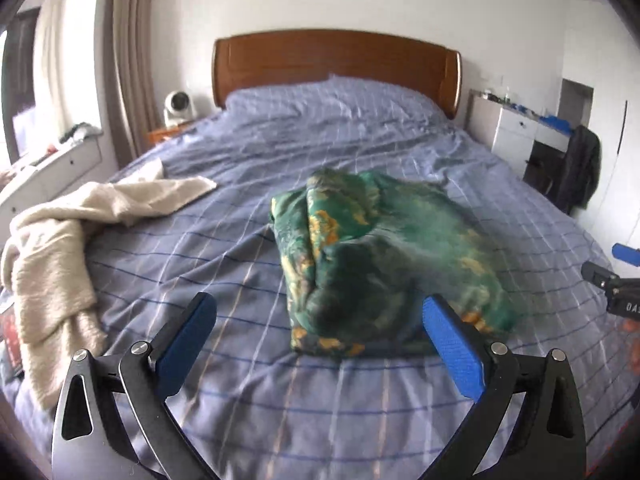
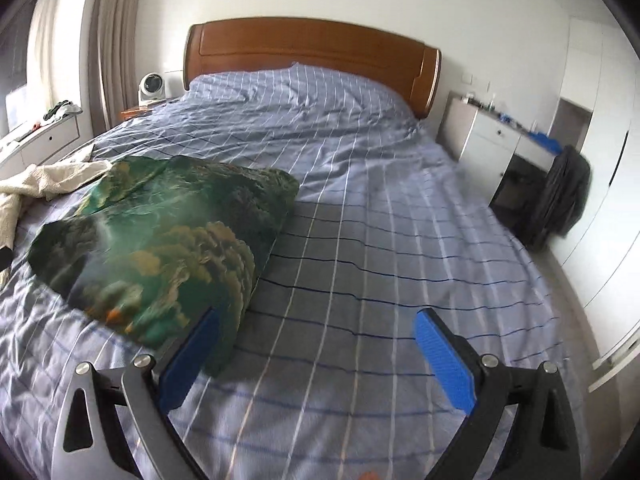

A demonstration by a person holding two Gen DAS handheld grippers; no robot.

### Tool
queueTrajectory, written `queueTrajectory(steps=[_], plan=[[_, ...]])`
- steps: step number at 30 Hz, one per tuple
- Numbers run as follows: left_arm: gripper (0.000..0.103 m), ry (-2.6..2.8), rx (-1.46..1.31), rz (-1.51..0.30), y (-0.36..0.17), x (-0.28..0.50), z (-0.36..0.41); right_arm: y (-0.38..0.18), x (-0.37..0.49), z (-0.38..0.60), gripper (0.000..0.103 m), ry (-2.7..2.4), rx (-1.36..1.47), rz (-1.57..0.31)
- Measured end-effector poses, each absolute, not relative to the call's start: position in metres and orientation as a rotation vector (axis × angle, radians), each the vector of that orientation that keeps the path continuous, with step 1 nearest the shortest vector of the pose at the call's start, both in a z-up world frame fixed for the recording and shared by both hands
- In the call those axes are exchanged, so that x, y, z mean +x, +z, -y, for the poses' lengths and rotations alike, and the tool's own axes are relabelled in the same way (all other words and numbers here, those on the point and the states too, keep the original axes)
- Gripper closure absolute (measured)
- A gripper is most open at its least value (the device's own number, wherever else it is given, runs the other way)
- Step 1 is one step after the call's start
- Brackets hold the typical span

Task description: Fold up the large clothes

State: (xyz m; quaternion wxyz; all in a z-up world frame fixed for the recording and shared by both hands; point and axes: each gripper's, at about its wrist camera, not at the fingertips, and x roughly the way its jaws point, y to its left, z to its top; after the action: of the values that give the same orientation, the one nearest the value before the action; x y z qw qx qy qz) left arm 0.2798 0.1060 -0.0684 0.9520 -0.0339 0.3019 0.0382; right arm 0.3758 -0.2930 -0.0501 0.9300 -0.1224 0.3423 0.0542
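The green patterned garment (image 1: 376, 256) lay as a folded bundle on the bed (image 1: 280, 152), roughly mid-mattress on the blue striped sheet, its image smeared by motion blur. The left tool (image 1: 318, 340) had its blue pads spread wide with nothing between them; the near end of the bundle sat just beyond its right pad. The right tool (image 2: 316, 354) was likewise spread wide and empty, bare sheet between its pads, the garment (image 2: 160, 236) next to its left pad; contact could not be judged. A cream garment (image 1: 60, 240) lay crumpled at the bed's left edge, apart from the green one. The wooden headboard (image 1: 336, 64) stood at the far end.
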Motion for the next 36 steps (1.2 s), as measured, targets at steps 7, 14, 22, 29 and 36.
queueTrajectory(steps=[7,14,22,29,36], plan=[[0.000,0.076,-0.038,-0.616,-0.059,0.257,-0.068,-0.034,0.341,0.287,0.003,0.119,-0.291,-0.636],[0.000,0.063,-0.020,-0.614,-0.052,0.237,-0.042,-0.024,0.316,0.296,0.003,0.104,-0.290,-0.606],[0.000,0.065,-0.088,-0.593,-0.038,0.203,-0.031,-0.015,0.287,0.308,0.003,0.153,-0.163,-0.621],[0.000,0.156,-0.084,-0.671,-0.035,0.178,-0.034,-0.022,0.255,0.301,0.003,0.159,-0.167,-0.702],[0.000,0.248,0.028,-0.720,-0.033,0.152,-0.030,-0.010,0.219,0.283,0.003,0.208,-0.165,-0.710]])
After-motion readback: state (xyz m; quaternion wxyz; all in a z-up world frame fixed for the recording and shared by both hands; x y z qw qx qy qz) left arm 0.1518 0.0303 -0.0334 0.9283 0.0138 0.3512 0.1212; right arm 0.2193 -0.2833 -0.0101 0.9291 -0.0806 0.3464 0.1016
